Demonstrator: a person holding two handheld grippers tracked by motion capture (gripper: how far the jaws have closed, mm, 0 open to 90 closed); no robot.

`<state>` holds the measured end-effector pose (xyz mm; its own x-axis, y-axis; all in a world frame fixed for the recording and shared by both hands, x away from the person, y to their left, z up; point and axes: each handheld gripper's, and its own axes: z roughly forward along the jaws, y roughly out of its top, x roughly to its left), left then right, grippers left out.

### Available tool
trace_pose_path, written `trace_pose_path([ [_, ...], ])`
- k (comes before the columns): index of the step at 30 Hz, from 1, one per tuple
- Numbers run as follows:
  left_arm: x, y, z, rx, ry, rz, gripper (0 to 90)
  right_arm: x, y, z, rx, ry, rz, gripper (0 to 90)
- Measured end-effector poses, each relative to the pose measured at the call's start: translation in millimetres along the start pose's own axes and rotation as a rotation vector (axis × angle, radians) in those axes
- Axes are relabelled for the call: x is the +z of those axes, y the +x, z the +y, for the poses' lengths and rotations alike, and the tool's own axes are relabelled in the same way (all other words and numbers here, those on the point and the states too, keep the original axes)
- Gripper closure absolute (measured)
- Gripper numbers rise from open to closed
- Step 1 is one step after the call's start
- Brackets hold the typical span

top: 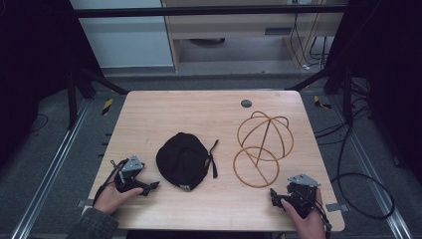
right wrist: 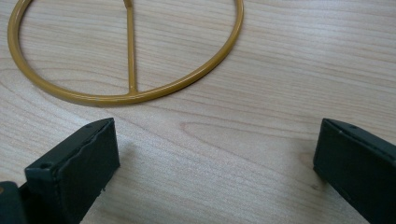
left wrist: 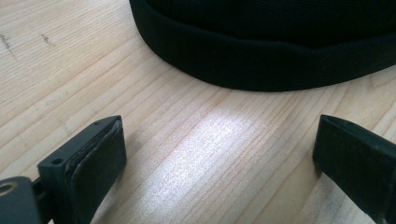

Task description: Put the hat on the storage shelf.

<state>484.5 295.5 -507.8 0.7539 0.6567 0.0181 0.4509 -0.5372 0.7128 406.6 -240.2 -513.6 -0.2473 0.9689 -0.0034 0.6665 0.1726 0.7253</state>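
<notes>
The black fabric cap (top: 182, 160) is seen lying near the middle of the light wooden tabletop (top: 164, 112), its strap trailing off to one side; in the left gripper view its top is cut off by the frame, and only the dark lower band (left wrist: 261, 60) can be made out. To the right of it, well apart, the gold wire hat stand (top: 261, 147) is seen with its round base ring flat on the wood and its domed cage leaning away behind. In the right gripper view the ring (right wrist: 126, 95) is clipped at the upper edge, so the dome is hidden.

The left gripper (top: 152, 185) is held low at the near left edge, just beside the cap but not touching it, its fingers (left wrist: 91, 163) spread wide over bare wood. The right gripper (top: 273, 195) is held at the near right, close to the ring, fingers (right wrist: 77, 170) likewise wide apart with nothing between them.

A small dark round plug (top: 246, 103) is set in the far edge of the tabletop. Beyond it, grey floor, cables (top: 361, 179) and pale cabinets (top: 239, 25) are dimly lit; the corners are lost in darkness.
</notes>
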Motion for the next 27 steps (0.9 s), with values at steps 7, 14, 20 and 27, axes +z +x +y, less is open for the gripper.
trace_pose_path([
  [7,-1.4,-0.6,0.0,-0.005,0.003,-0.009,2.7,0.0,-0.1,0.0,-0.001,0.0,0.0,0.4],
  [14,-12.3,-3.2,11.5,0.001,-0.02,-0.015,4.7,-0.3,-0.1,-0.2,0.001,-0.001,0.003,0.4],
  [20,-26.0,-15.4,37.9,0.07,0.02,-0.028,4.7,-0.3,0.0,-0.1,0.003,0.001,0.004,0.4],
  [27,-42.5,-20.3,68.7,0.11,0.039,-0.028,5.3,-0.2,-0.2,-0.2,-0.001,0.0,0.002,0.4],
])
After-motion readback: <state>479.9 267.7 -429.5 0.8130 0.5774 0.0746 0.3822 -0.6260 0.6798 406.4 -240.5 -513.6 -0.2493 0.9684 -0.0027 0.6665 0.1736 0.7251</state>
